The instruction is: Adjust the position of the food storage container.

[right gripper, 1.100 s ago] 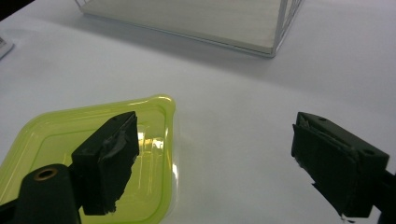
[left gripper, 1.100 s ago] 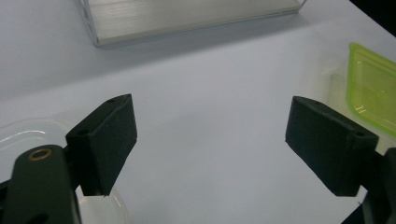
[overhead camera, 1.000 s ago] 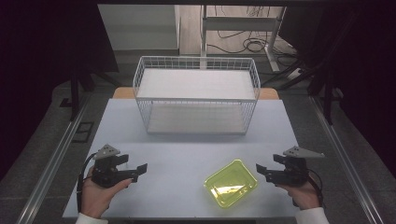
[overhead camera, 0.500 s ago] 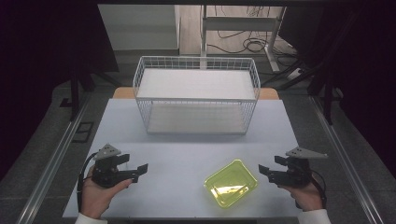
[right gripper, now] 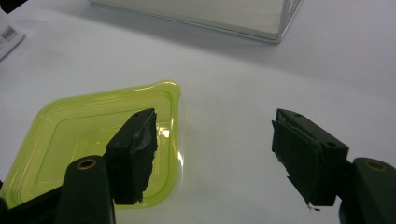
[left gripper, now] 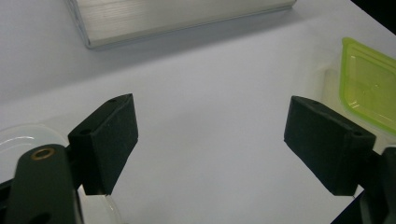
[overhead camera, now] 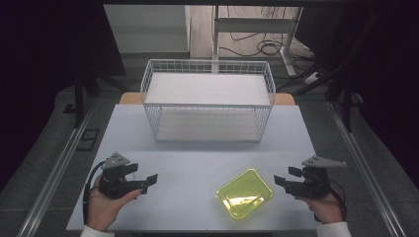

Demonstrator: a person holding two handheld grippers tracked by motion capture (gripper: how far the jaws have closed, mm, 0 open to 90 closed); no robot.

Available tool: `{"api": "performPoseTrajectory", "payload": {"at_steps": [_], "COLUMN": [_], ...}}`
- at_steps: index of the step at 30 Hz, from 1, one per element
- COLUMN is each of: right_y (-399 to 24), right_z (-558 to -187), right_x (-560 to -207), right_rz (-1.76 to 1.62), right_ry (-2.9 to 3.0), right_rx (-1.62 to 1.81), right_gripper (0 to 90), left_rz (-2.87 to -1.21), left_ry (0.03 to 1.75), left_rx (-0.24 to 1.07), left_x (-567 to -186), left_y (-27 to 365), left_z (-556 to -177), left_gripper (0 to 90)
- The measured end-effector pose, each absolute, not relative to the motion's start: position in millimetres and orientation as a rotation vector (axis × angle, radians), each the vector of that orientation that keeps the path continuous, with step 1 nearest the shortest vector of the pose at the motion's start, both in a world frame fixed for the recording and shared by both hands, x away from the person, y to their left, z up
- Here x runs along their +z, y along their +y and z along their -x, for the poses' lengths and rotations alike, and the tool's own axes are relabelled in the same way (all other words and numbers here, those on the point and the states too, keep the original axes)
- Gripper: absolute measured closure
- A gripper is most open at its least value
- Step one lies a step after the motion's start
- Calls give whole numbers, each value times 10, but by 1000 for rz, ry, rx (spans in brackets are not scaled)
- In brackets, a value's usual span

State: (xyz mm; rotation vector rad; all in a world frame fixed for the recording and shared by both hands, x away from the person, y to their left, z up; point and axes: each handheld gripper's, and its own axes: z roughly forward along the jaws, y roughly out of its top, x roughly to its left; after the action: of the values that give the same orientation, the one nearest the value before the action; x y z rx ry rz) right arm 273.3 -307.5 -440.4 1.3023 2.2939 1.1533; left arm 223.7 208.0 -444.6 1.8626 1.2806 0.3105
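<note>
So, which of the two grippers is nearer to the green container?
The right gripper: its tips almost reach the green container, while the left gripper sits far across the table.

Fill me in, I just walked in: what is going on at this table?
A person holds a gripper in each hand over a white table. The left gripper and the right gripper are both open and empty. A yellow-green container lies on the table just beside the right gripper, untouched. A white wire basket stands at the far side, with nothing visible inside it.

Dark room; grey floor, cables behind.
</note>
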Motion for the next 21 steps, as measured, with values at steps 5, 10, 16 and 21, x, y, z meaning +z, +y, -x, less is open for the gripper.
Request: {"api": "performPoseTrajectory", "payload": {"at_steps": [5, 10, 16, 21], "right_y": [-3073, -3060, -3030, -2998], "right_z": [-2719, -2692, -2662, -2650], "right_x": [-4397, -4381, -4360, -4345], "right_rz": [-1301, -1270, -1251, -1246], "right_ry": [2308, 2364, 2396, 2426], "right_rx": [1149, 1115, 1098, 1064], "right_gripper": [319, 348, 390, 505], "left_rz": [-1869, -1893, -1889, -1894], "left_ry": [1280, 1261, 1264, 1265], "left_rx": [307, 299, 307, 306], "left_x": [-4444, -4449, -4447, -4458], "left_y": [2055, 1993, 2003, 2002], "left_z": [-2223, -2227, -2223, -2229], "left_gripper": [173, 173, 173, 173]}}
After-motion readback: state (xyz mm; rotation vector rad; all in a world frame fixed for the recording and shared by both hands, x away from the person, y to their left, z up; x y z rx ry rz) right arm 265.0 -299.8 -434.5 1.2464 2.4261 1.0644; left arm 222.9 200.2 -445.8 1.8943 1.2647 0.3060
